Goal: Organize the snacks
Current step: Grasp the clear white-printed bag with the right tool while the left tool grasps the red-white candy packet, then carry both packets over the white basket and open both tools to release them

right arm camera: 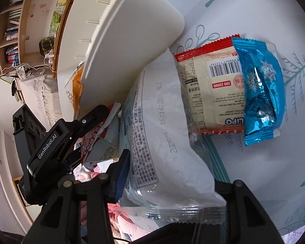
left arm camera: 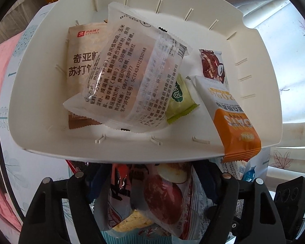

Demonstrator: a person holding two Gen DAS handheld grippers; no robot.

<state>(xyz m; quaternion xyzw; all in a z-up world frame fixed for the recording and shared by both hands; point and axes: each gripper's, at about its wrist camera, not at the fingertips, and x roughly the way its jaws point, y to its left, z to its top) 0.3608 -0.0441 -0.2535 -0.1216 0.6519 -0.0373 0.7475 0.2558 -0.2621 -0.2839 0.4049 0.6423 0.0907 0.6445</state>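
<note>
A white plastic bin (left arm camera: 40, 93) holds several snack packets: a clear-wrapped pastry (left arm camera: 130, 69) on top, a brown cracker pack (left arm camera: 81, 65), a green sachet (left arm camera: 179, 97), a maroon candy (left arm camera: 211, 65) and an orange-and-white pack (left arm camera: 231, 118) hanging over the near rim. My left gripper (left arm camera: 152, 185) is shut on a red-and-white snack bag (left arm camera: 162, 199) just below the bin's near rim. My right gripper (right arm camera: 168, 174) is shut on a large white packet (right arm camera: 168, 134) beside the bin's outer wall (right arm camera: 136, 46). The left gripper (right arm camera: 57, 142) also shows there.
On the leaf-patterned tablecloth (right arm camera: 244, 4) lie a red-edged Lipo biscuit pack (right arm camera: 211, 85) and a shiny blue candy wrapper (right arm camera: 260, 89) overlapping it. Wooden shelves (right arm camera: 12, 30) stand behind. Pink cloth (left arm camera: 2, 101) lies at the left.
</note>
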